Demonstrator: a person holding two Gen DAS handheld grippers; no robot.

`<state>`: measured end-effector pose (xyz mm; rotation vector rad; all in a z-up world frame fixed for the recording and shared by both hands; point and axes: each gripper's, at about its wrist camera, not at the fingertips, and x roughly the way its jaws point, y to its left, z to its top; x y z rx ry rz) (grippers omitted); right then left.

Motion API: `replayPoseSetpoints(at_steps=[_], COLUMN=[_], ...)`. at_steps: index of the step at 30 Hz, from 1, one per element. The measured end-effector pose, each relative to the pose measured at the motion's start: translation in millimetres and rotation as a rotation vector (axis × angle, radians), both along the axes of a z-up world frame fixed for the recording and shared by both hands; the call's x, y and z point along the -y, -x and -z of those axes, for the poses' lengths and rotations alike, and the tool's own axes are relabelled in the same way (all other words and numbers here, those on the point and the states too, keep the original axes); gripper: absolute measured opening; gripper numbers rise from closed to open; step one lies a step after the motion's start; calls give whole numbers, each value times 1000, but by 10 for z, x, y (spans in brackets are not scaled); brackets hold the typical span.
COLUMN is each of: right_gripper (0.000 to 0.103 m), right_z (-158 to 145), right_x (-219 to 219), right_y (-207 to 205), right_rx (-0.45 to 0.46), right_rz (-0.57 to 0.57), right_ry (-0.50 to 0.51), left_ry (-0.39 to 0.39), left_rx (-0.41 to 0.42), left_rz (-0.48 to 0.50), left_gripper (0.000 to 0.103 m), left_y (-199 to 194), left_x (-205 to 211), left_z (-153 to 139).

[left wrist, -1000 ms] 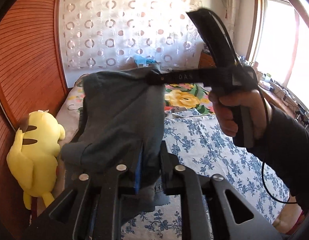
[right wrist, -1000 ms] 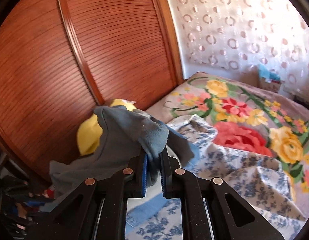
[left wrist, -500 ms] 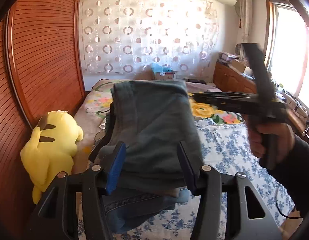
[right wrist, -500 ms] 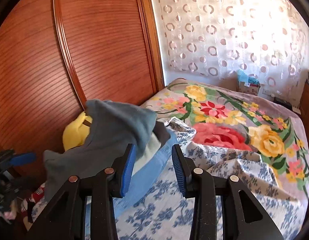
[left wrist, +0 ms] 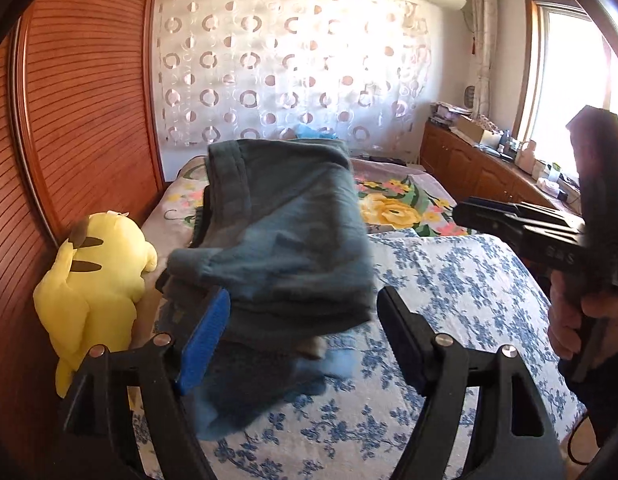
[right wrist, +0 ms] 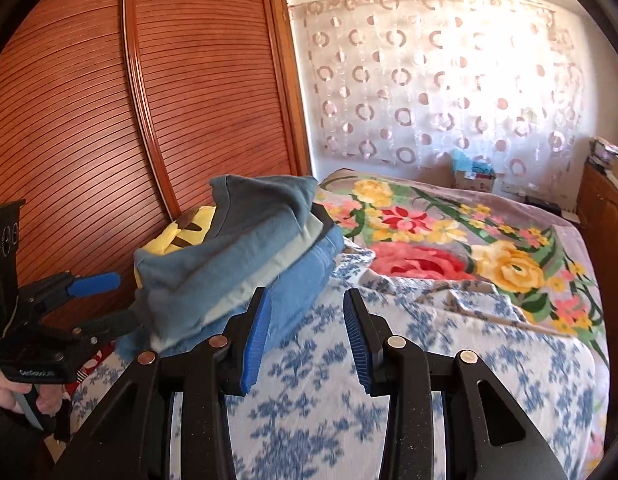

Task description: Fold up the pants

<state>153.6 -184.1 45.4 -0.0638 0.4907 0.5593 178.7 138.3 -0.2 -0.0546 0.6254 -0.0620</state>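
The folded grey-blue pants (left wrist: 285, 224) lie on top of a stack of folded clothes (left wrist: 245, 384) on the bed. They also show in the right wrist view (right wrist: 233, 256). My left gripper (left wrist: 303, 344) is open, its jaws wide apart just in front of the stack, touching nothing. My right gripper (right wrist: 307, 344) is open and empty, right of the stack above the blue-flowered sheet (right wrist: 321, 400). The right gripper also shows at the right of the left wrist view (left wrist: 469, 210), and the left gripper at the left of the right wrist view (right wrist: 97, 300).
A yellow plush toy (left wrist: 93, 280) sits left of the stack against the wooden slatted wardrobe (left wrist: 81, 120). A flowered blanket (right wrist: 449, 240) covers the far part of the bed. A wooden cabinet (left wrist: 481, 176) with clutter stands under the window at right.
Both grippers have opened and let go of the pants, which now rest on the stack. Both grippers have drawn back from it.
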Motion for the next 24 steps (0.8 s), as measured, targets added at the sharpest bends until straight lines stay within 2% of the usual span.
replayPoseSetpoints(at_steps=[11,18,24], right_gripper=[42,49,56], right_z=[-22,-8,47], right_x=[326,427,422], right_y=[959,1539,1980], right_rx=[52,97,124], right_rz=[125,211,259], right_ry=[-20,-18,-17], left_ry=[0,-7,-21], left_rx=[44,75,117], left_rz=[75,113,121], left_gripper=[77,78,84], left_y=[358,617,850], left_x=[414,627,733], left_z=[-53,-107,-174])
